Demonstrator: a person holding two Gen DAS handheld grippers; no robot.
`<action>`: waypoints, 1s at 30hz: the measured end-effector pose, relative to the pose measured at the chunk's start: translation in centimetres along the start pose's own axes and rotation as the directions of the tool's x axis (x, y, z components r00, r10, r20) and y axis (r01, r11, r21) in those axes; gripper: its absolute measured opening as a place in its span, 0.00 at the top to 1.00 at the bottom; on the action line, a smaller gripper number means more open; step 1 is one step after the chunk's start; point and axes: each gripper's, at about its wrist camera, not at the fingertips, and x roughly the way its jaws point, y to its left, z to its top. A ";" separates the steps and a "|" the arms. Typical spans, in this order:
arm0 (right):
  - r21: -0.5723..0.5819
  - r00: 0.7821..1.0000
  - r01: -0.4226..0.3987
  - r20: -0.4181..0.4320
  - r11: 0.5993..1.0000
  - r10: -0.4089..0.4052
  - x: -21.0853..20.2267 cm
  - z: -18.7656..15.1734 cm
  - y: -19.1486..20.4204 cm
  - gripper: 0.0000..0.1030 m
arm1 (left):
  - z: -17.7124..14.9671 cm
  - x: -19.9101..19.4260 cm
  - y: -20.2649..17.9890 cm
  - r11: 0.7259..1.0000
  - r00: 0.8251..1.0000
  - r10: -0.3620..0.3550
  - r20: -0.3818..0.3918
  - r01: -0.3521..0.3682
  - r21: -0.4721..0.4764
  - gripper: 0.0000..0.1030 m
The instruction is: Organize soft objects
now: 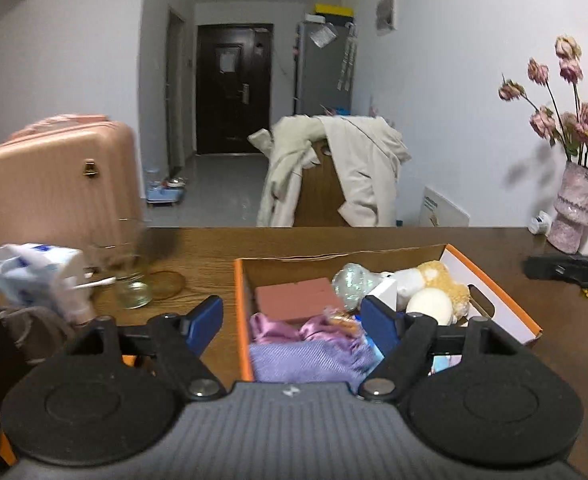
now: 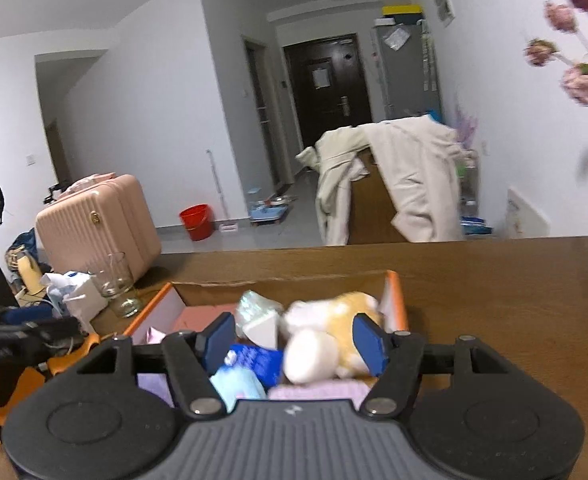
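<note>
An orange-edged cardboard box (image 1: pixel 494 304) sits on the brown table and holds soft things: a purple knit cloth (image 1: pixel 306 360), pink satin fabric (image 1: pixel 278 326), a brown-pink block (image 1: pixel 298 294), a yellow-and-white plush toy (image 1: pixel 434 280) and a white round piece (image 1: pixel 430 306). My left gripper (image 1: pixel 292 322) is open and empty over the box's left edge. My right gripper (image 2: pixel 294 338) is open over the box (image 2: pixel 396 300); the plush toy (image 2: pixel 334 328) and white round piece (image 2: pixel 310 360) lie between its fingers, untouched.
A glass cup (image 1: pixel 132 268) and a tissue pack (image 1: pixel 38 272) stand left of the box. A pink vase of dried roses (image 1: pixel 574 212) and a black device (image 1: pixel 570 266) are at the table's right. A pink suitcase (image 1: pixel 58 176) and a draped coat (image 1: pixel 334 164) lie beyond.
</note>
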 end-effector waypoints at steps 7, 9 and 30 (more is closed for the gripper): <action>-0.042 0.998 0.041 0.047 0.998 -0.039 -6.2 -2.3 1.3 0.31 | -1.2 -6.2 -0.5 1.000 0.999 0.013 0.050 -0.013 -0.015 0.19; -0.053 0.998 0.031 0.063 0.998 -0.028 -7.6 -2.6 2.1 0.30 | -1.4 -7.4 -1.2 1.000 0.998 0.017 0.065 -0.017 -0.006 0.18; -0.080 0.983 0.034 0.183 0.996 -0.019 -19.9 -13.7 7.6 0.24 | -12.5 -20.0 -5.2 0.999 0.990 0.028 0.138 -0.032 0.029 0.10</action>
